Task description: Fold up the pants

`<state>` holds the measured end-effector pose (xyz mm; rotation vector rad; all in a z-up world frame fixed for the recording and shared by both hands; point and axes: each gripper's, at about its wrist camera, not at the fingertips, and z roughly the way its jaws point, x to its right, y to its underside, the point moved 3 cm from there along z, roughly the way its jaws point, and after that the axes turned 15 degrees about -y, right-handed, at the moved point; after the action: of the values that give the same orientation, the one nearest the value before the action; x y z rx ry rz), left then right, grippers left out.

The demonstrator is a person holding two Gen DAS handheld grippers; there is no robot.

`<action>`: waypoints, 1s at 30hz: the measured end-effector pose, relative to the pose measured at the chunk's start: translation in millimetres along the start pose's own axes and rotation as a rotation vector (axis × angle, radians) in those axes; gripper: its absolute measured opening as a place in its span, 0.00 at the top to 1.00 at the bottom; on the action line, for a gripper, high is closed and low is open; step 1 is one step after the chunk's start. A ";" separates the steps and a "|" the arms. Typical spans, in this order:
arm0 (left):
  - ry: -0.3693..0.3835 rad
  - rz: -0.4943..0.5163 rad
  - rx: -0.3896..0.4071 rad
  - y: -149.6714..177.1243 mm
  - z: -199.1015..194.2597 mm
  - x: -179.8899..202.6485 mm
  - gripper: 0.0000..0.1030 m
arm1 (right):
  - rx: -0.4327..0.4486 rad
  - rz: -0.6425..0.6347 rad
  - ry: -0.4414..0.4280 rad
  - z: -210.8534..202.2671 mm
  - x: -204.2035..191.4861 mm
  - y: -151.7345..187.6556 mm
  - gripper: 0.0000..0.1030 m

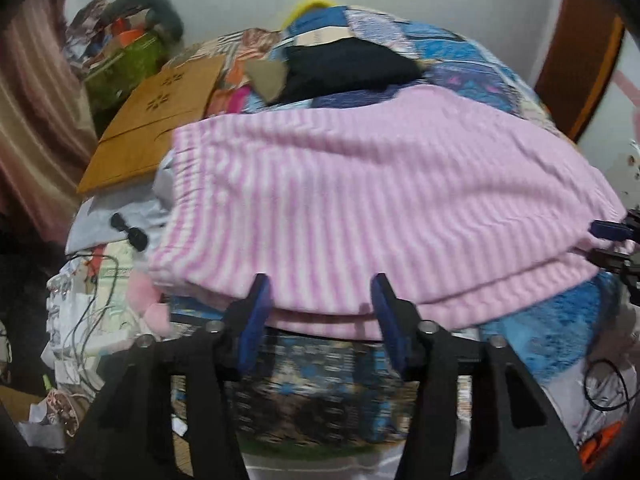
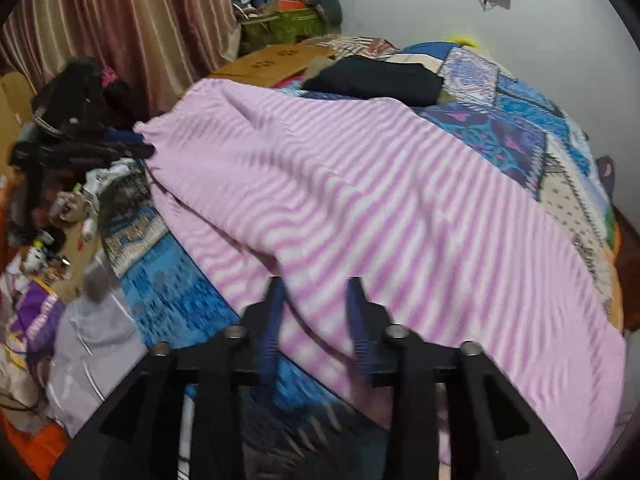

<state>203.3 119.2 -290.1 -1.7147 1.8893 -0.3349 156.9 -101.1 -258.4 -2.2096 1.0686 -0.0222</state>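
Note:
The pink-and-white striped pants (image 1: 360,200) lie folded over on the patchwork bed cover (image 1: 460,60); they also fill the right wrist view (image 2: 380,208). My left gripper (image 1: 322,296) is open, its blue-padded fingers (image 1: 256,312) spread at the pants' near edge with no cloth between them. My right gripper (image 2: 316,300) is open over the near part of the pants, touching or just above the cloth. The right gripper also shows at the right edge of the left wrist view (image 1: 612,240), by the pants' corner.
A dark folded garment (image 1: 348,68) lies behind the pants. An orange cardboard box (image 1: 156,120) and a green box (image 1: 124,64) are at the back left. Cables and clutter (image 1: 88,300) lie at the left. Curtains (image 2: 120,20) and grey clothing (image 2: 92,352) are to the left.

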 end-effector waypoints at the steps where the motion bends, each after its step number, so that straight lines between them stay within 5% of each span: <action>1: 0.011 0.006 0.003 0.9 -2.3 7.9 0.39 | -0.009 0.000 0.006 -1.6 2.1 3.6 0.67; 8: 0.093 0.068 -0.016 7.0 1.4 63.8 0.39 | 0.012 0.026 0.006 -3.6 9.7 6.8 0.67; 15: 0.043 0.129 -0.026 6.8 12.0 99.8 0.32 | 0.073 0.069 -0.043 6.8 15.1 -1.8 0.67; 18: 0.033 0.088 -0.022 -0.5 15.5 100.9 0.33 | 0.107 0.098 -0.079 9.2 17.6 -6.8 0.87; 19: 0.026 0.086 -0.013 -4.0 16.4 103.2 0.35 | 0.117 0.115 -0.108 9.7 19.4 -8.6 0.90; 20: 0.021 0.088 -0.001 -6.5 16.1 104.6 0.51 | 0.121 0.127 -0.128 10.2 20.2 -9.1 0.91; 21: 0.019 0.096 0.012 -9.5 15.5 106.7 0.79 | 0.125 0.134 -0.143 9.8 20.4 -9.4 0.92; 22: 0.018 0.101 0.013 -10.6 15.4 107.7 0.90 | 0.132 0.137 -0.155 8.5 20.2 -9.9 0.92; 30: 0.053 0.046 0.050 -9.4 -12.7 83.4 0.98 | 0.136 0.077 -0.201 -6.3 -2.1 -6.4 0.95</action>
<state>202.0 34.4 -294.5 -1.6426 1.9385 -0.4102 158.0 -100.4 -249.3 -2.0006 1.0082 0.1536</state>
